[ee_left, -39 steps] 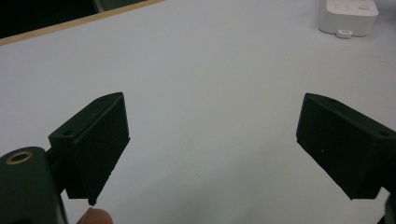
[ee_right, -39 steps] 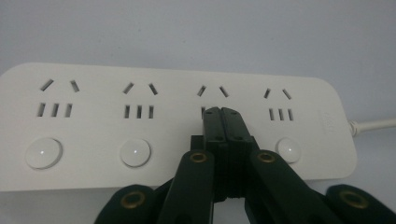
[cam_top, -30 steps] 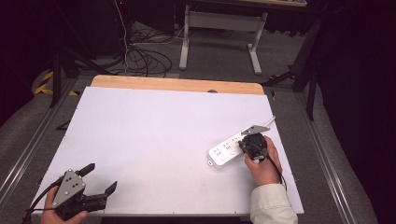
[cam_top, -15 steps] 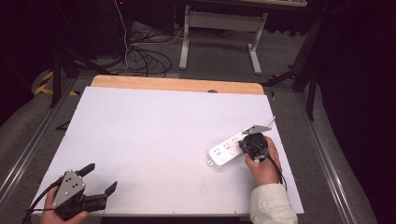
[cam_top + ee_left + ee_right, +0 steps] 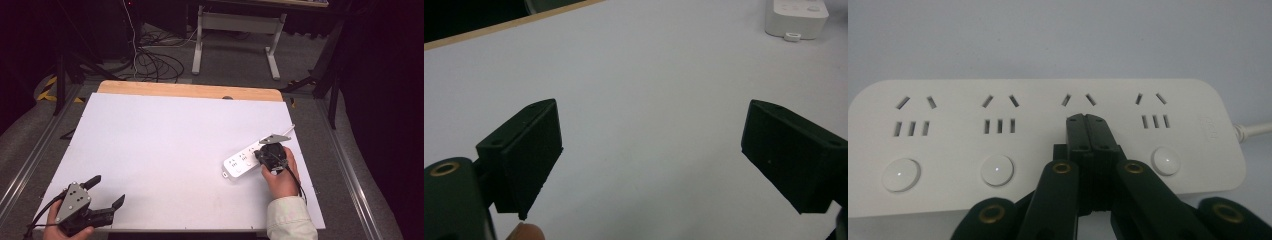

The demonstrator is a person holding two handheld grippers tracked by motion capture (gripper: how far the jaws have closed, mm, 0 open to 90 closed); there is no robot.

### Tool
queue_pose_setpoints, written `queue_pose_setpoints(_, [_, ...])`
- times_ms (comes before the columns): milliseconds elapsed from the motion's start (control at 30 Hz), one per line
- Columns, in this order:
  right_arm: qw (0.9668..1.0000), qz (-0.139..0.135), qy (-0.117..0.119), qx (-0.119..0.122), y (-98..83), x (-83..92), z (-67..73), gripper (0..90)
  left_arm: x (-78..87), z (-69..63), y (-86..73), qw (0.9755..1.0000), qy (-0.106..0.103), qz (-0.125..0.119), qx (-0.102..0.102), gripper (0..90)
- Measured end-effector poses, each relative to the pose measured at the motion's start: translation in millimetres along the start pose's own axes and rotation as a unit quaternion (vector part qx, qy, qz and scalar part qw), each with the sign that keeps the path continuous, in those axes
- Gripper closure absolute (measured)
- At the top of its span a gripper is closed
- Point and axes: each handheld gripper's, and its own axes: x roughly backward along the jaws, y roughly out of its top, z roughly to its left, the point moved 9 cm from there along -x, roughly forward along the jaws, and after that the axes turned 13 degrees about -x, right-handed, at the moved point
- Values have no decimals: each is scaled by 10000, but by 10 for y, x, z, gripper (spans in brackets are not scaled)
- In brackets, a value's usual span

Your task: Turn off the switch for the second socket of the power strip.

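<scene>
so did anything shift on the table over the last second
Nothing visibly changed. The right gripper stays shut over the third socket group of the white plastic four-socket power strip, which lies where it was near the right edge of the white table. The left gripper still rests open at the near left corner, holding nothing.

The power strip [image 5: 1048, 145] has its third button and slots hidden behind closed jaws (cord cut off at the right edge).
</scene>
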Motion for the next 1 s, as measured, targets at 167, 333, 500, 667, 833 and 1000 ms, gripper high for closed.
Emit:
queue_pose_setpoints(167, [10000,-28,-12,-17,-3,0,0,900,5,-2,4,10000,14,-17,19,103])
queue_pose_setpoints(333, [10000,-21,-9,-34,-11,0,2,900,6,2,0,10000,25,-9,12,103])
queue_pose_setpoints(500, [10000,2,-7,-48,-18,3,0,900,7,-3,-1,10000,16,-7,41,103])
queue_pose_setpoints(667, [9997,-191,35,-146,2,22,-6,900,3,4,-3,10000,4,9,21,103])
queue_pose_setpoints(833, [9991,-332,156,-199,32,86,1,900,-1,4,2,10000,-8,1,18,103])
queue_pose_setpoints(1000, [9982,-554,157,-170,108,220,35,900,-3,4,-2,10000,-9,4,19,103])
